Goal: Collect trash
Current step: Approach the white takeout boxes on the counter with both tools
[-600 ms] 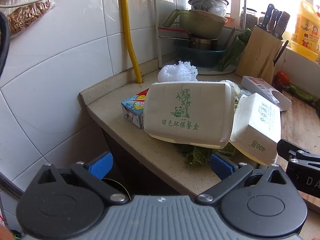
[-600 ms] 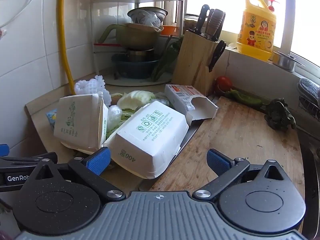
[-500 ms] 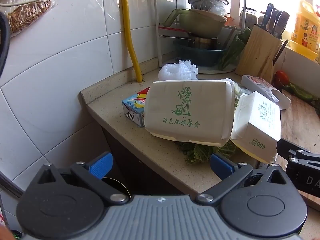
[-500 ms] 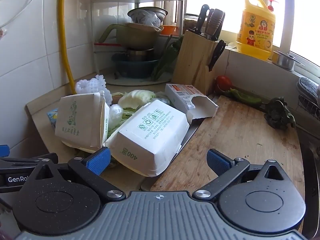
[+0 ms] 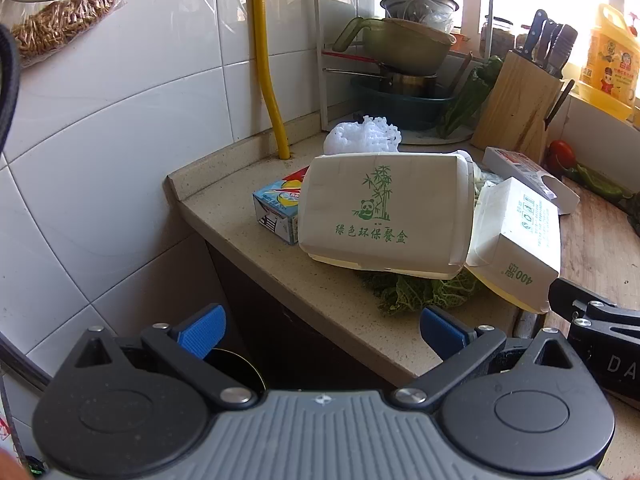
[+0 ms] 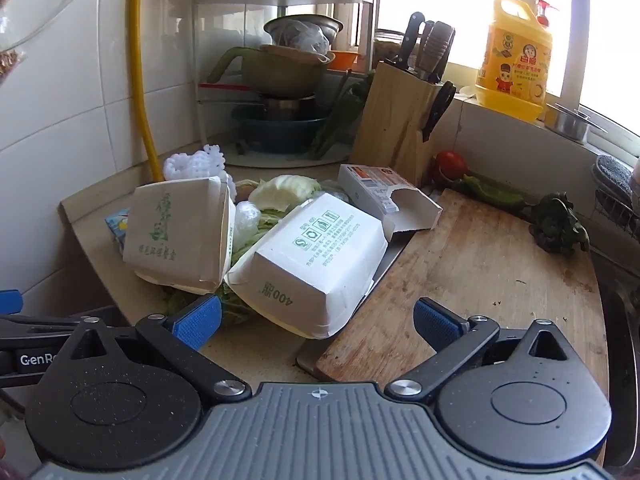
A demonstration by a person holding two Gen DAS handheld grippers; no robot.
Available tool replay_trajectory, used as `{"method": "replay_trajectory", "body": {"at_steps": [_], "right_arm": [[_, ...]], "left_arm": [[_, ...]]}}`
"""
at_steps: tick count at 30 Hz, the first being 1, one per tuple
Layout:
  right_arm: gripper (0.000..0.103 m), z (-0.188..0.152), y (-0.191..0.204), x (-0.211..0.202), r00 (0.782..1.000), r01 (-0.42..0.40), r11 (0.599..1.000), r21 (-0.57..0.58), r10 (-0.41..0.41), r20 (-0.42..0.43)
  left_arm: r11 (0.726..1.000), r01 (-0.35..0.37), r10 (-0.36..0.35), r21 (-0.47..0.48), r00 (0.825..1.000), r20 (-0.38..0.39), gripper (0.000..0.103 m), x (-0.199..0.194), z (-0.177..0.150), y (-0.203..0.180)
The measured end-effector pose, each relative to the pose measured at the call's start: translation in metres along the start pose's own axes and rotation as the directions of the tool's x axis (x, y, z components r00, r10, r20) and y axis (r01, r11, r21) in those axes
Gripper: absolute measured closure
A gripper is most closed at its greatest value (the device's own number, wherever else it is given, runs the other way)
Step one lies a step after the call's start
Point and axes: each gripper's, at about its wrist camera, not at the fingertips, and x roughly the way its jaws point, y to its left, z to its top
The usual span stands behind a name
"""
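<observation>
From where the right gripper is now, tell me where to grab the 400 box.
Grip the 400 box across its near end, where "400" is printed, coming straight ahead with the open right gripper. That end juts toward the gripper, tilted up off the counter edge, probably narrow enough to fit between the pads.

R hand-held gripper [image 6: 316,320] open, near takeout box [image 6: 316,256].

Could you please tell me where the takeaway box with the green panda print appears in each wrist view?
Left wrist: panda box at centre, printed face toward the camera.
Right wrist: panda box at left, seen obliquely.
Shared landmark: the knife block behind it.
</observation>
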Motion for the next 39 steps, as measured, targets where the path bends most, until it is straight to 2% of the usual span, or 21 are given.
{"method": "replay_trajectory", "body": {"at_steps": [39], "right_arm": [[0.0,-0.0038,-0.0062,0.0002,1.0,0.016,1.0,0.019,-0.016,-0.016]], "left_arm": [[0.999,0.031,-0.03,0.034,0.999,-0.019,0.001,0.0023,0.0048,-0.0023]]}}
